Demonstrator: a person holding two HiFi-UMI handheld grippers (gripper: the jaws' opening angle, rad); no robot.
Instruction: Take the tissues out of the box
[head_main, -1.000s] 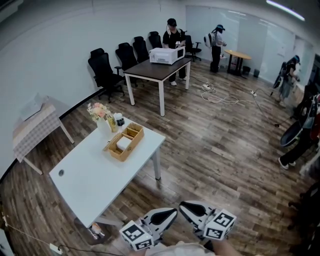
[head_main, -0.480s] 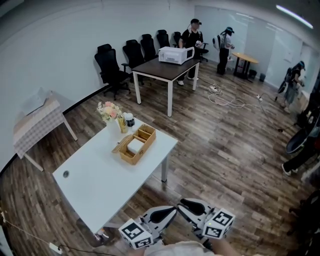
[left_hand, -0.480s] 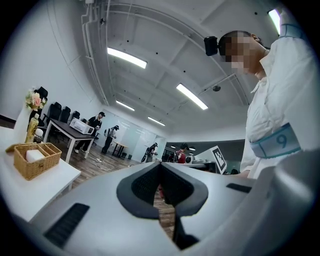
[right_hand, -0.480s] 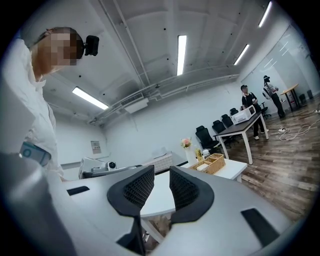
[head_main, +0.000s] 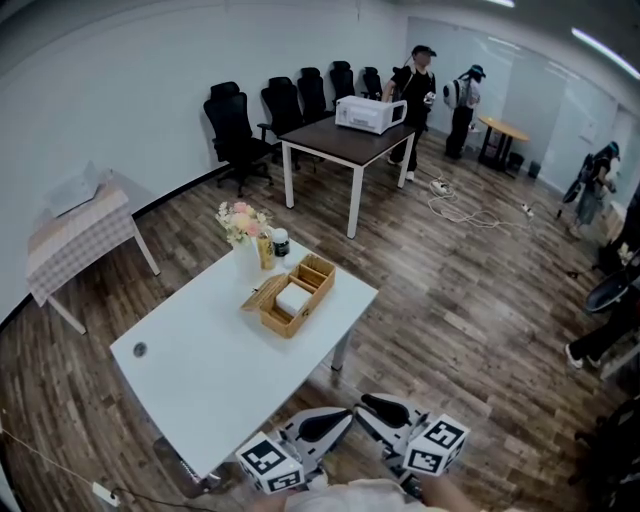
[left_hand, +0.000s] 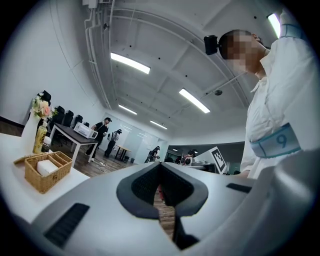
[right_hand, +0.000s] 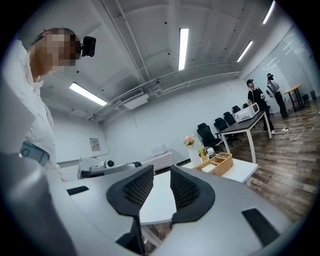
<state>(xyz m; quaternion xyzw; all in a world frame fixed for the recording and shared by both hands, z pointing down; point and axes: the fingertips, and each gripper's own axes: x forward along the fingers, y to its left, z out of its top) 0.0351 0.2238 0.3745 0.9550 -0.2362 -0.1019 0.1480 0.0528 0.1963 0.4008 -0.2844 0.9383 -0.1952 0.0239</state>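
- Change noted: right gripper (right_hand: 161, 187) jaws are opening, now partly spread. Nothing stands between the pads; only the far tabletop shows through the gap.
- Left gripper (left_hand: 160, 186): jaws pressed together, pinching nothing. No change over the last second.
- Head view has shifted: the white table (head_main: 190, 375) and the box (head_main: 276, 324) sit nearer the middle of the frame than a second ago. Judged: the person is closing in on the table, not yet working at it.
- Meaning for the task: the opening right jaws read as preparation for a grab. Task not begun; tissues (head_main: 295, 298) lie untouched in the box, a white block in its larger compartment.
- Position: both grippers held low and close to the body, tips toward each other. Box is forward and left of both, well apart, no contact.
- From the right gripper, the box lies beyond the jaws and off to their right; from the left gripper, beyond and off to their left.
- Flowers (head_main: 241, 218) stand just past the box on its far side.
- Next needs, judged: come up to the table, aim the right gripper at the tissues.
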